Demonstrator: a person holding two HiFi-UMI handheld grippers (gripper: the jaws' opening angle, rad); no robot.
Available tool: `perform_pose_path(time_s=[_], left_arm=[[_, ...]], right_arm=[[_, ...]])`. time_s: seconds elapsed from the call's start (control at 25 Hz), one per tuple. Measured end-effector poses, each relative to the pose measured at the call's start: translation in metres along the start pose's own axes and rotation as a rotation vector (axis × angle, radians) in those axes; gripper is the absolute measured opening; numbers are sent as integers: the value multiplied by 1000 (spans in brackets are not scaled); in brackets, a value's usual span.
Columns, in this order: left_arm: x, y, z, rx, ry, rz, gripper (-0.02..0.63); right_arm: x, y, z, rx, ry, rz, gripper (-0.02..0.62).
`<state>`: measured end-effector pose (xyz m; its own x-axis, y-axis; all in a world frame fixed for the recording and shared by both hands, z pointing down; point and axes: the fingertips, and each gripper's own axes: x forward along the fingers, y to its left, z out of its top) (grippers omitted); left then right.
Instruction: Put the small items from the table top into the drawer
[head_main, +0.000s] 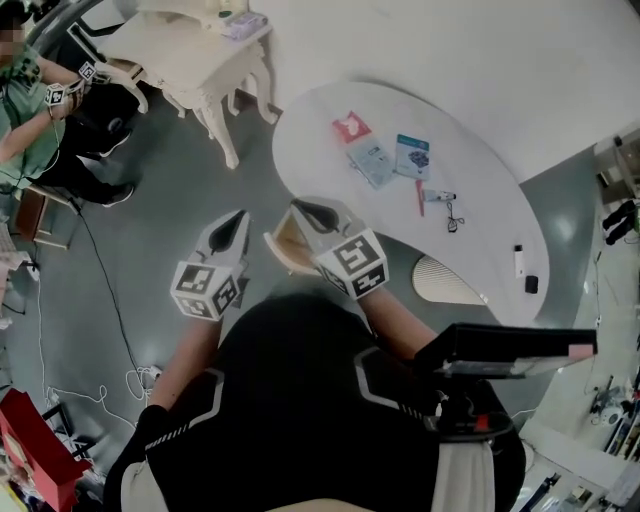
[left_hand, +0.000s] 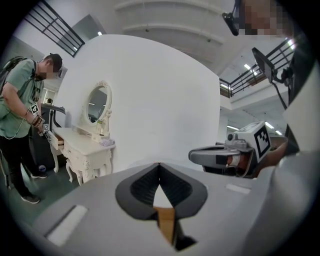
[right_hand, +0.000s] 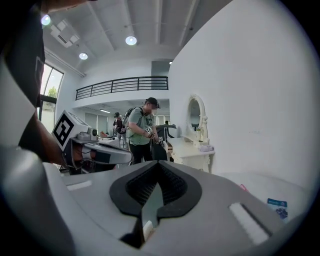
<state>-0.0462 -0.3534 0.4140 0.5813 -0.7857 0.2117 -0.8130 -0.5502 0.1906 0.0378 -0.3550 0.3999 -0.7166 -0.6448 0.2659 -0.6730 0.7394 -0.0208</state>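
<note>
The small items (head_main: 374, 162) are not in our grippers. The left gripper (head_main: 238, 218) and the right gripper (head_main: 300, 208) are both closed on nothing, near our chest. Just beyond them, a tan box (head_main: 283, 248) at the near edge of the white table (head_main: 480, 190) is perhaps the open drawer. Farther away, a red packet (head_main: 351, 127), a pen (head_main: 421, 197) and other pieces lie on the top, so these are left to put away.

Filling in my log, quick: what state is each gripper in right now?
Grey left gripper: closed, jaws together at the tips, nothing held.
Grey right gripper: closed, jaws together at the tips, nothing held.
</note>
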Motion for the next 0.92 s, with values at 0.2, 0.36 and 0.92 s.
perform_pose_path(time_s=[0.2, 0.36, 0.92], left_arm=[[-4, -3, 5, 7, -19, 0, 0], [-4, -4, 9, 3, -27, 1, 0], [10, -12, 10, 6, -27, -35, 0]], right_arm=[[-6, -3, 0, 35, -7, -26, 0], [-9, -2, 2, 37, -12, -31, 0], [-12, -17, 4, 47, -13, -72, 0]])
